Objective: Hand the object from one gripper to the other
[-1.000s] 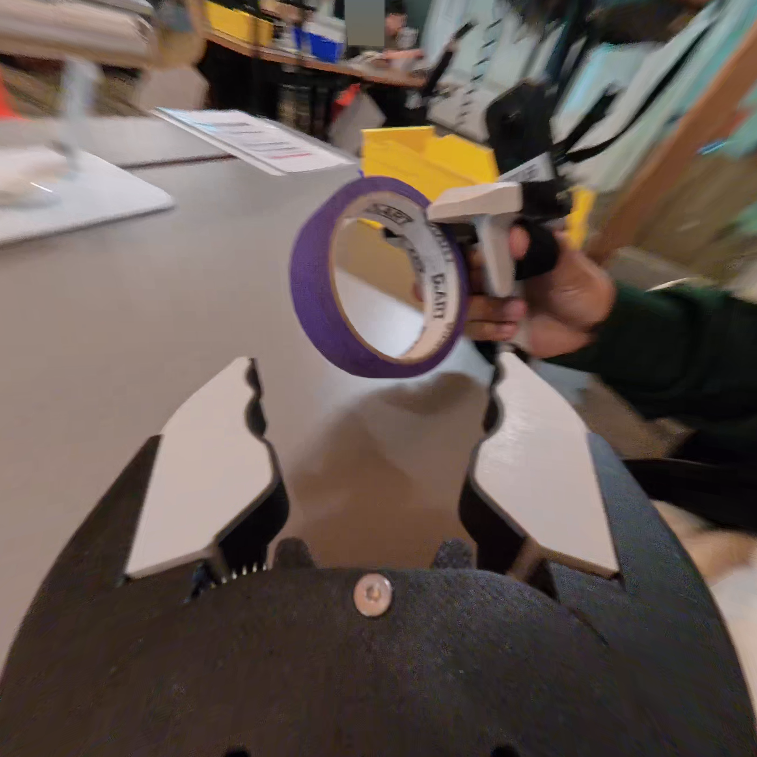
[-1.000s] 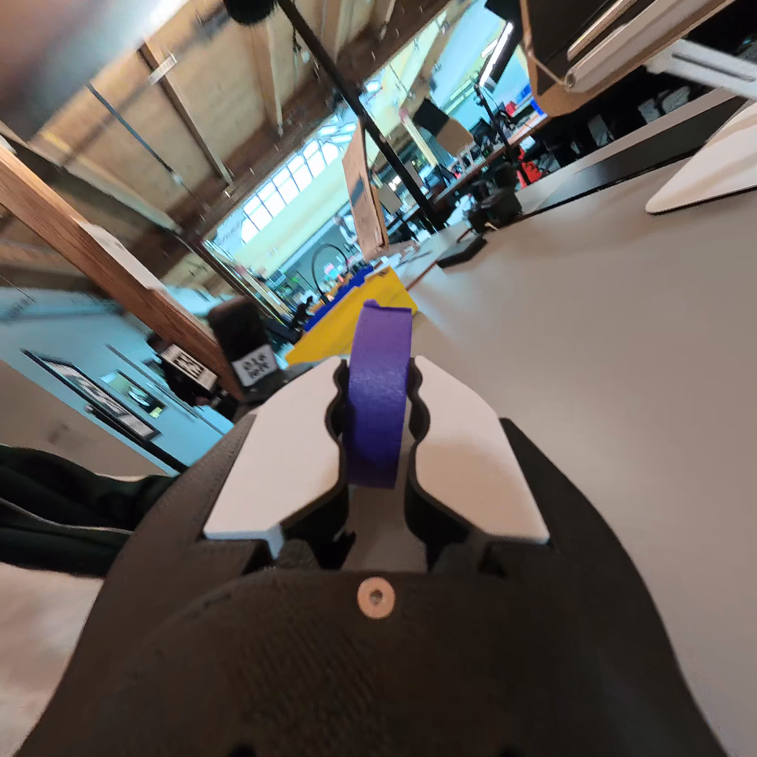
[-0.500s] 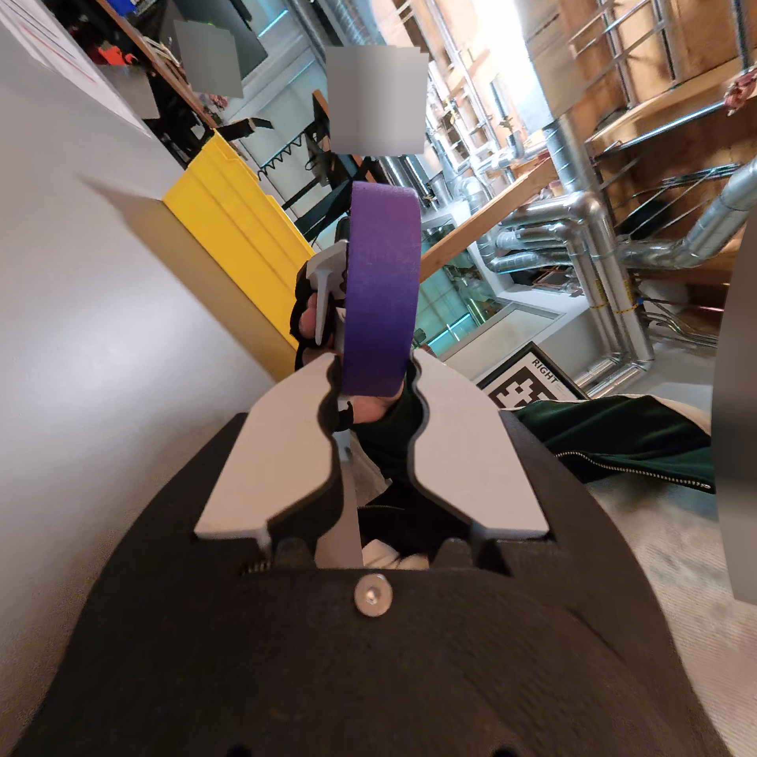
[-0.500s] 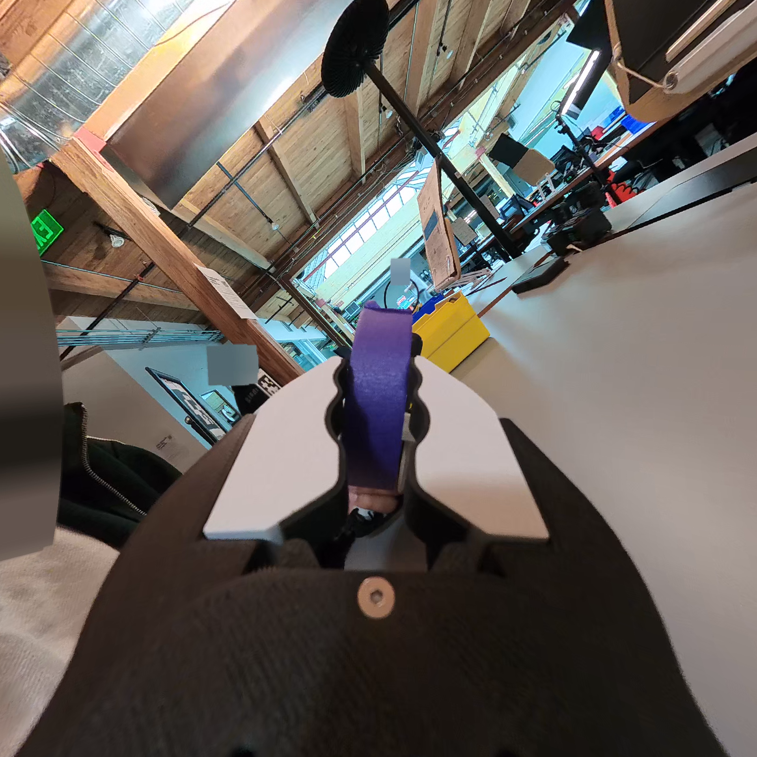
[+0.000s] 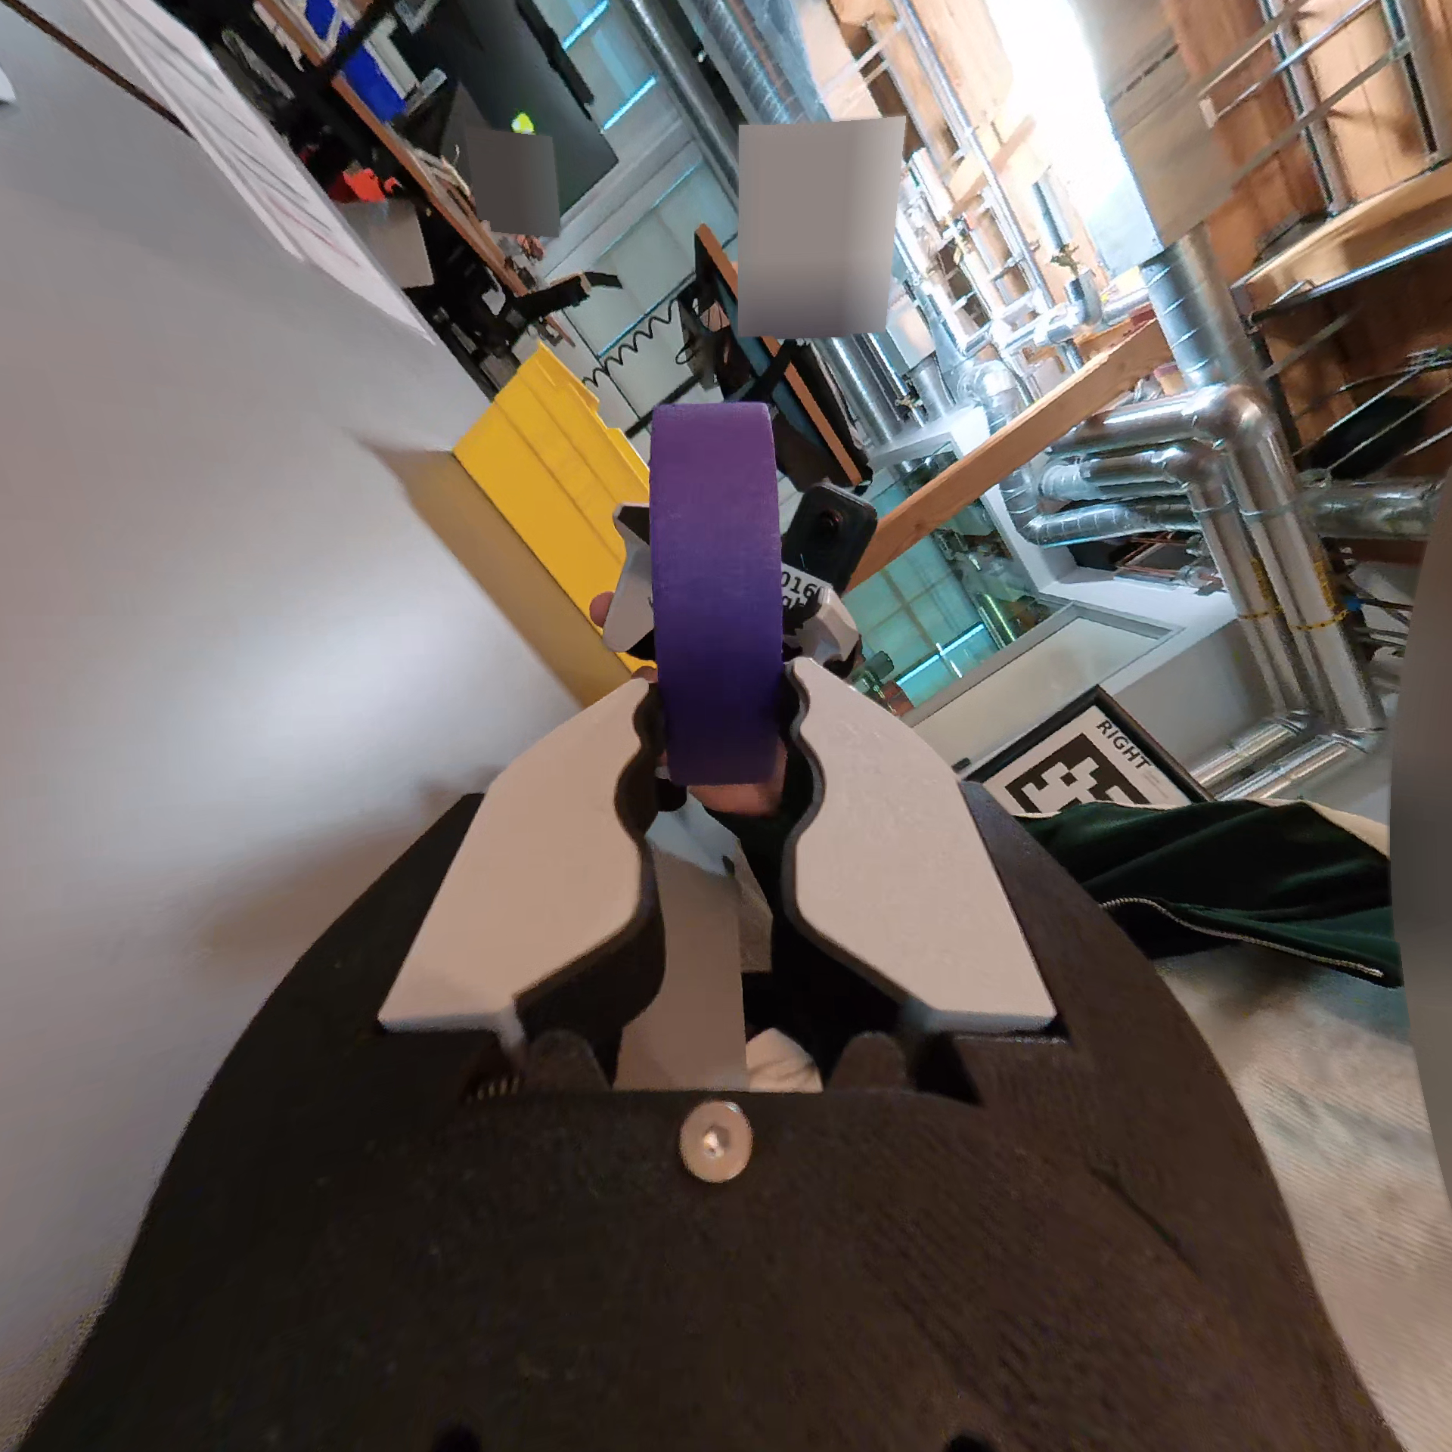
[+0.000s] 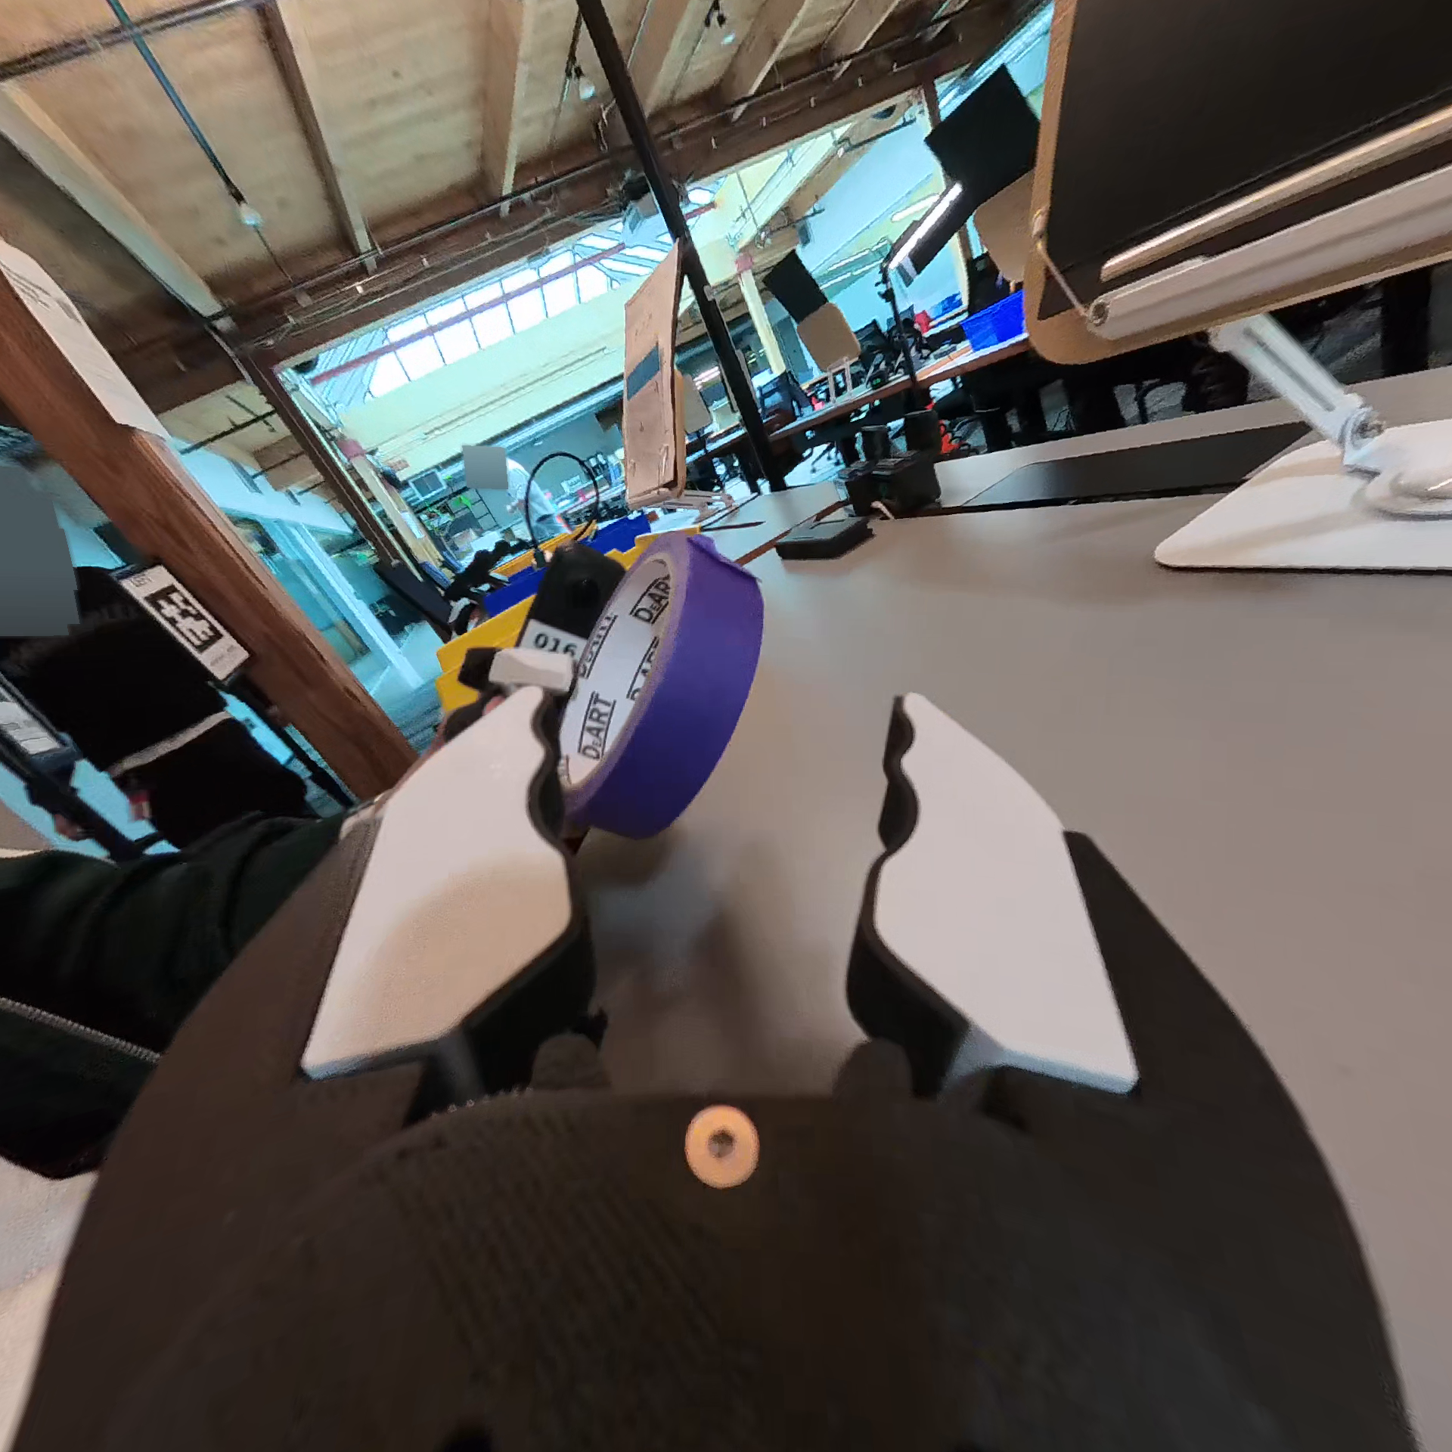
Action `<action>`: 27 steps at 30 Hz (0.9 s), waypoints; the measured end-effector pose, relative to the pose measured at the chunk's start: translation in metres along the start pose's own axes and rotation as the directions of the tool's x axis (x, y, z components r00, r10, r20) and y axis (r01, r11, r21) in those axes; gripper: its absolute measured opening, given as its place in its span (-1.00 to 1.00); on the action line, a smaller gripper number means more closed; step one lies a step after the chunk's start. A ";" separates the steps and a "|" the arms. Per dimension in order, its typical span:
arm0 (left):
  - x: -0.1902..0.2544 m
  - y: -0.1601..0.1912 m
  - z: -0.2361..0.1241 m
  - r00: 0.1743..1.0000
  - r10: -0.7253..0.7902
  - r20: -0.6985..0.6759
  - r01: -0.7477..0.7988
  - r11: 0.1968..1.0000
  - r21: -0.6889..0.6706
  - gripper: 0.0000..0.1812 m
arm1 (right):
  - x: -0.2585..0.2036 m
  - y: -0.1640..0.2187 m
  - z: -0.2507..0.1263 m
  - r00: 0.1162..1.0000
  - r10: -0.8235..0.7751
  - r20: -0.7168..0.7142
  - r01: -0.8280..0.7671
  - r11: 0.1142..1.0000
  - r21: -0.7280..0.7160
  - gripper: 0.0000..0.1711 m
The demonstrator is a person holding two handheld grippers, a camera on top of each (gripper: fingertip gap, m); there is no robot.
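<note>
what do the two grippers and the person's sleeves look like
Both the left gripper and the right gripper look alike: a wide black textured body with a silver screw in the middle, and two flat white fingers with wavy black inner edges. The other gripper, seen farther off, carries a small black camera above a white tag. The person wears a dark green sleeve with a zip.

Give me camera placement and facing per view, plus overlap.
Left wrist view: on the left tongs, looking along fingers shut on the purple tape roll; green sleeve behind.
Right wrist view: on the right tongs, open, looking across the grey table.
Shared: tape roll, yellow bin.
</note>
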State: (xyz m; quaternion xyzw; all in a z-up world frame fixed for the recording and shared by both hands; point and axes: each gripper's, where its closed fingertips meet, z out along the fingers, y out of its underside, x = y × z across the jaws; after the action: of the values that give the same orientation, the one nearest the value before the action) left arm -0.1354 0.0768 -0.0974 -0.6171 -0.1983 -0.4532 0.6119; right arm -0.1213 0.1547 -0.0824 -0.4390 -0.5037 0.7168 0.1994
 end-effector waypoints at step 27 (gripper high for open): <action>-0.004 0.007 -0.009 0.995 -0.090 -0.042 0.084 0.989 -0.124 -0.68 | -0.025 0.009 0.005 0.957 -0.271 0.101 0.279 0.958 -0.069 -0.19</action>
State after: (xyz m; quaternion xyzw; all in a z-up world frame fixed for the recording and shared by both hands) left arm -0.1344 0.0687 -0.1057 -0.6333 -0.1825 -0.5054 0.5570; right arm -0.1101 0.1298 -0.0794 -0.3394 -0.5974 0.6800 0.2559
